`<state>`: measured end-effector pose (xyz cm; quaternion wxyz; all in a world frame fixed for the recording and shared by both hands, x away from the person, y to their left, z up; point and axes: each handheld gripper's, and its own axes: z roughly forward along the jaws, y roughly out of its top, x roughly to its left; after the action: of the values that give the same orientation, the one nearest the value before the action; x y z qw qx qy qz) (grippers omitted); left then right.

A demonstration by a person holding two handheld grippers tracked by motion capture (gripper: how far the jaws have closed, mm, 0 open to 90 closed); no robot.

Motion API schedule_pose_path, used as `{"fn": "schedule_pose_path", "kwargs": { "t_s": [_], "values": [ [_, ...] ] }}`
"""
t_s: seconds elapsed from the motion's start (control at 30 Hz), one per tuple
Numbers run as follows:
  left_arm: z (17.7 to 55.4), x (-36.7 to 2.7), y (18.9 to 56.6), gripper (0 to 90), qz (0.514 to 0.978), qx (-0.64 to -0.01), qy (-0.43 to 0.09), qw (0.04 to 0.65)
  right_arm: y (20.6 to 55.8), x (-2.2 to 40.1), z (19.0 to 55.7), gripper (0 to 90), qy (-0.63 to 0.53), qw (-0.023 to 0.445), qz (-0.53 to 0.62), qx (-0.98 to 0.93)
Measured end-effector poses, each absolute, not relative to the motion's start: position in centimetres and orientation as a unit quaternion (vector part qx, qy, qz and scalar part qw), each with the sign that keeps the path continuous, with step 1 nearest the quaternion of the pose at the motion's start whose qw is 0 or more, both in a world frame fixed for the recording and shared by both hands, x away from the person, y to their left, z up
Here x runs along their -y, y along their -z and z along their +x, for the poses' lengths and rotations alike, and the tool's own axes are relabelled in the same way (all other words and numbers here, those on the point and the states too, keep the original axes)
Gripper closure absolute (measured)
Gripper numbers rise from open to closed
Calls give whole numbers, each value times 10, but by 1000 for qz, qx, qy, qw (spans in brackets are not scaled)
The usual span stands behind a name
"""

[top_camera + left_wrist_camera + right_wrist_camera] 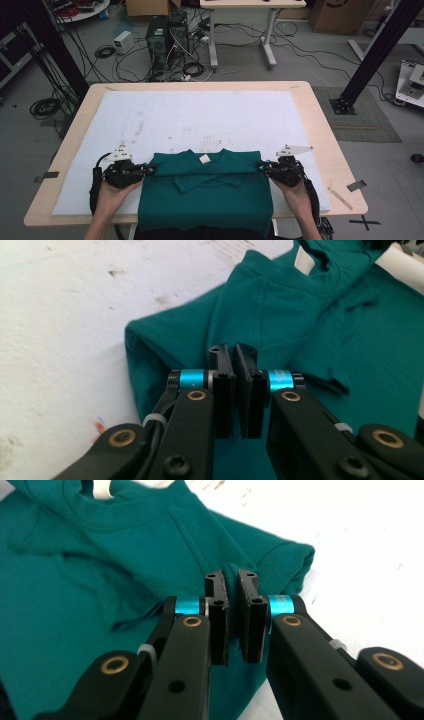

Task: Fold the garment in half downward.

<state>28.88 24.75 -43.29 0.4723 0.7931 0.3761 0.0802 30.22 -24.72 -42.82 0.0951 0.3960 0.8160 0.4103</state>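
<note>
A teal t-shirt lies on the white mat at the near edge of the table, sleeves folded in and the collar with its white label facing away. My left gripper is shut on the shirt's left shoulder fold. My right gripper is shut on the right shoulder fold. In the left gripper view the jaws pinch a ridge of the teal shirt. The right gripper view shows teal cloth running up between the closed jaws. The shirt's lower hem hangs over the table's front edge.
The wooden table carries the stained white mat, bare beyond the shirt. On the floor behind stand computer towers, loose cables, a desk's legs and black frame posts. Tape strips sit at the table's near corners.
</note>
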Motion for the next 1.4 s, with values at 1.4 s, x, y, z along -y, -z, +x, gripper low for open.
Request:
{"fn": "schedule_pose_path", "kwargs": {
  "t_s": [1.4],
  "values": [
    [273, -213, 428, 881, 813, -325, -37, 481, 431, 227, 275, 886, -432, 49, 335, -836]
  ]
}}
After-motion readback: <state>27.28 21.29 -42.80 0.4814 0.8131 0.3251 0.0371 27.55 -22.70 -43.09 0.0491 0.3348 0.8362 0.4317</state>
